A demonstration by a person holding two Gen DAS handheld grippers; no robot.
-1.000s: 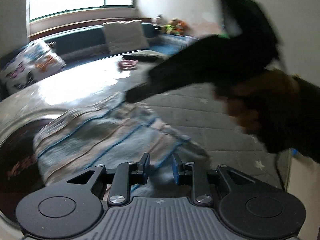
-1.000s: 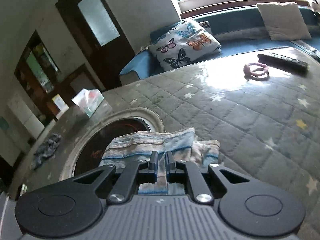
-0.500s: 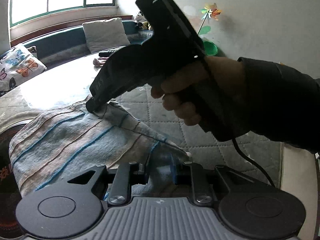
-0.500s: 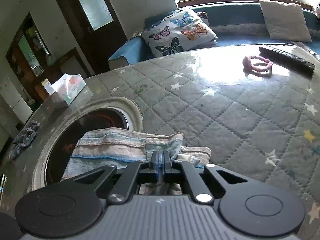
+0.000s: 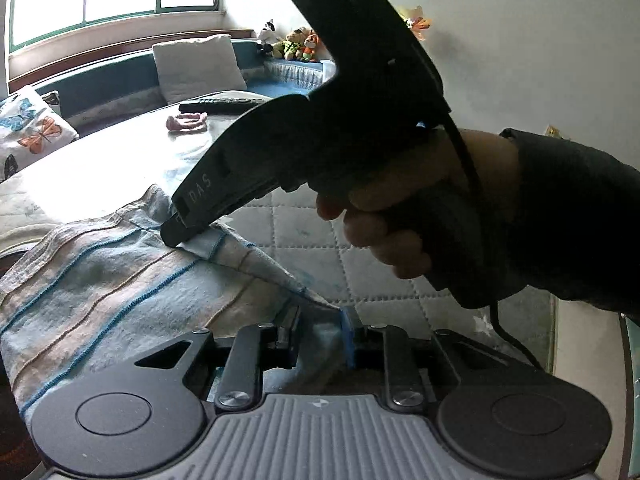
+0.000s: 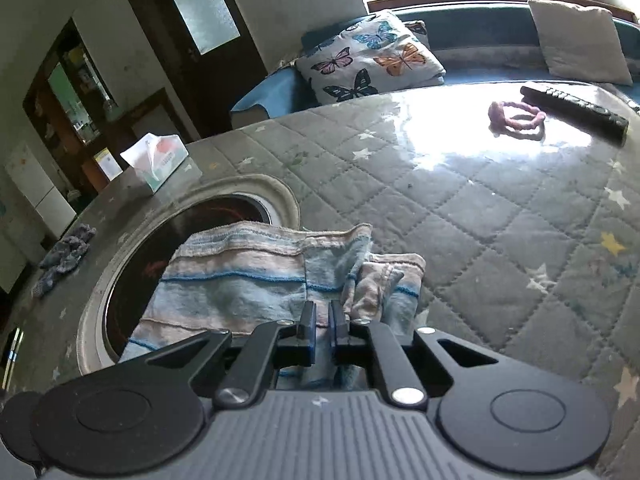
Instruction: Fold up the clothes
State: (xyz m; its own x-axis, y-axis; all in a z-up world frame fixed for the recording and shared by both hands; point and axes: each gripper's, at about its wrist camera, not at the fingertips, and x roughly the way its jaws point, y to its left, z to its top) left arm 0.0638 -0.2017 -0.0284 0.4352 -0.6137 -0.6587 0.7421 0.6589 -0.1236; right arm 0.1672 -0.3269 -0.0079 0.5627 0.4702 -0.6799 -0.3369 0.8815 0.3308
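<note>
Left wrist view shows a pale blue and beige striped woven cloth (image 5: 120,280) lying partly over a dark round inset (image 6: 132,264) in the grey quilted star-print table (image 6: 460,208), near the table's edge closest to the person. The step in hand looks like picking up one side of the cloth with both grippers to make a fold, and the task seems at an early stage, since the cloth is bunched rather than squared. The left gripper (image 5: 320,332) has its jaws about half spread with a raised corner of the cloth between them; its jaws have just been opening a little, and I cannot tell whether the pads (image 5: 347,338) actually press the fabric. The right gripper (image 6: 322,330), held in a hand (image 5: 400,216) with a dark sleeve, has its jaws pressed nearly together, pinching a fold of the cloth's edge, its tip resting on the fabric further along the same side. The next move probably calls for the left gripper to close firmly on its corner, then both to lift together and carry that side across to the opposite one. A black remote control (image 6: 576,110) and a pink hair tie (image 6: 516,118) lie well apart, toward the far edge.
</note>
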